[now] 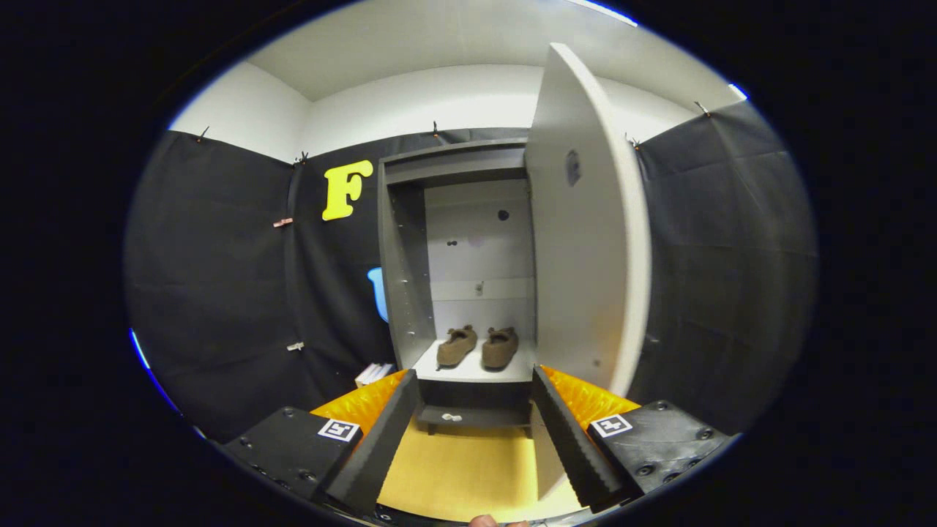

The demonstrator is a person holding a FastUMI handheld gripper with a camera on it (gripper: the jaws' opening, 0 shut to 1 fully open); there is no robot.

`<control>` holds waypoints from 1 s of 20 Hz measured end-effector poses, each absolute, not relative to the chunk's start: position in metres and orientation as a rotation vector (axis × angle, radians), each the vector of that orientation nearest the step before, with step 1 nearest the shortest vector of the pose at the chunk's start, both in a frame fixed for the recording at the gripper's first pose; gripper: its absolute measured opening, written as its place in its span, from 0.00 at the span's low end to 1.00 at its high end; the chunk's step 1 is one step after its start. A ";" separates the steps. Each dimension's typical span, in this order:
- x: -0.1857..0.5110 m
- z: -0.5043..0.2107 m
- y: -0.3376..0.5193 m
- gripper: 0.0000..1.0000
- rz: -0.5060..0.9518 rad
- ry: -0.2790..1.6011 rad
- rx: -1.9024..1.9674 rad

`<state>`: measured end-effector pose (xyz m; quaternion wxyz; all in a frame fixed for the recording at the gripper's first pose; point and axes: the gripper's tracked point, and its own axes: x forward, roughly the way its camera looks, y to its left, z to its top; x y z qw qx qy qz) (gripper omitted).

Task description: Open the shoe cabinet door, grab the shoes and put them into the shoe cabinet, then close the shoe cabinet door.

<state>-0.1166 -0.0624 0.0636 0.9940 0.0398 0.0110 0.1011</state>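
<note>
Brown shoes: pair sitting side by side on the pale shelf inside the shoe cabinet, well beyond the fingers
Door: swung wide open on the right
Gripper: fingers spread apart, holding nothing, pointed at the cabinet
Floor: yellowish, between the fingers

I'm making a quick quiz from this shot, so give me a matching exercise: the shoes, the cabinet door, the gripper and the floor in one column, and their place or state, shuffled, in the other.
Things:
1. brown shoes
2. cabinet door
3. gripper
4. floor

Place or state:
A. swung open, to the right of the cabinet opening
B. yellowish, seen between the fingers
C. side by side on the shelf inside the cabinet
D. fingers apart, holding nothing, short of the cabinet

Pairs: 1-C, 2-A, 3-D, 4-B
</note>
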 end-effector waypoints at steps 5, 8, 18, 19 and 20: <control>-0.132 0.055 -0.151 0.99 0.049 0.036 0.087; -0.121 0.045 -0.216 0.99 -0.056 0.039 0.090; -0.045 0.009 -0.269 0.99 -0.066 0.074 0.084; -0.043 0.007 -0.261 0.99 -0.058 0.075 0.082; -0.043 0.009 -0.261 0.99 -0.067 0.064 0.073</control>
